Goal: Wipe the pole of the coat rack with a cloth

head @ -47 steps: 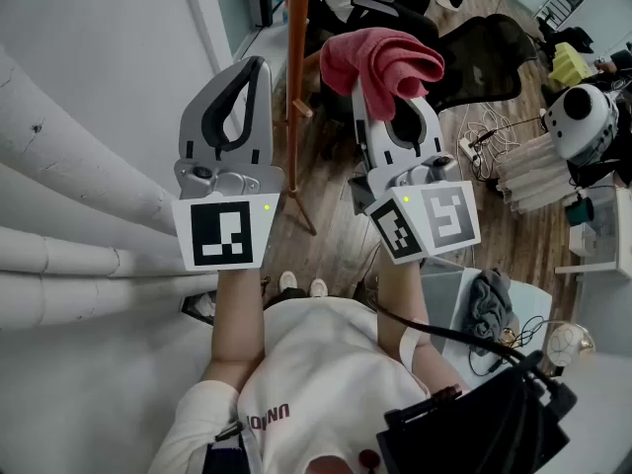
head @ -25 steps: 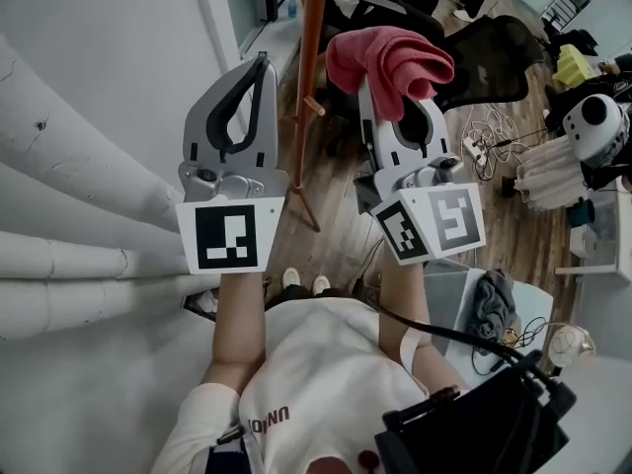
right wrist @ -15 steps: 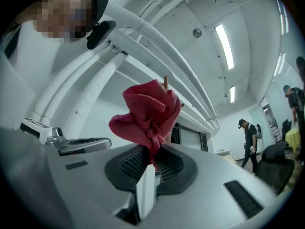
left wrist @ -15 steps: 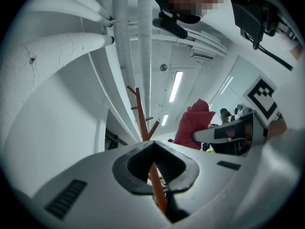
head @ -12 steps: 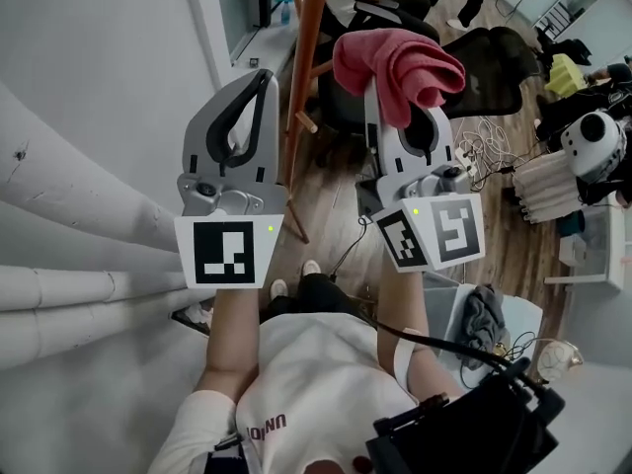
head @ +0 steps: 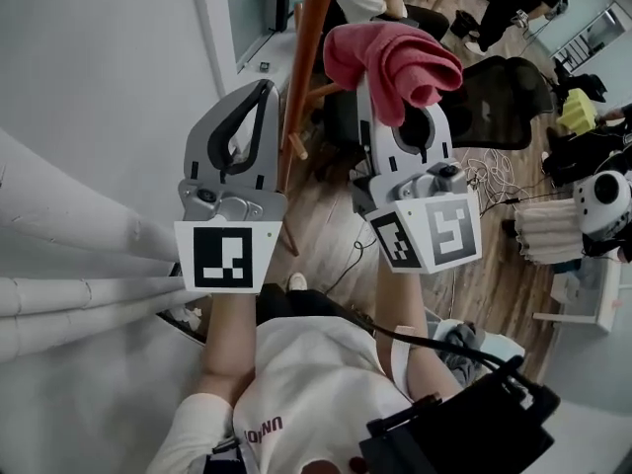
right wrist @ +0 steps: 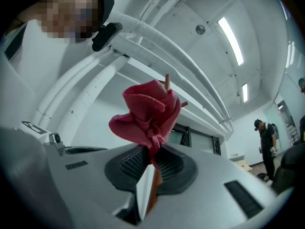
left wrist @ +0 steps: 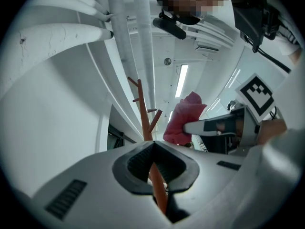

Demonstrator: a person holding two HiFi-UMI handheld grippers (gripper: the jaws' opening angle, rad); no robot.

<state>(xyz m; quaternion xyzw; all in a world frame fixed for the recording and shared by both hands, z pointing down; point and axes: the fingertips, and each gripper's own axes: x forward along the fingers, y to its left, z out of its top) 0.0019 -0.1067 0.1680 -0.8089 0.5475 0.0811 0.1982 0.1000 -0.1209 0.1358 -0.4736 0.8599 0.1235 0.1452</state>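
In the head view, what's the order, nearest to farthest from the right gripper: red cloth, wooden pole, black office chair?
1. Red cloth, clamped in its jaws.
2. Wooden pole, just to its left.
3. Black office chair, on the floor beyond.

Office, swivel chair (head: pixel 499 102), floor cables (head: pixel 486 171), ceiling strip lights (left wrist: pixel 181 80)

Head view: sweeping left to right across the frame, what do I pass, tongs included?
White pipes → left tongs → coat rack pole → red cloth → black office chair.
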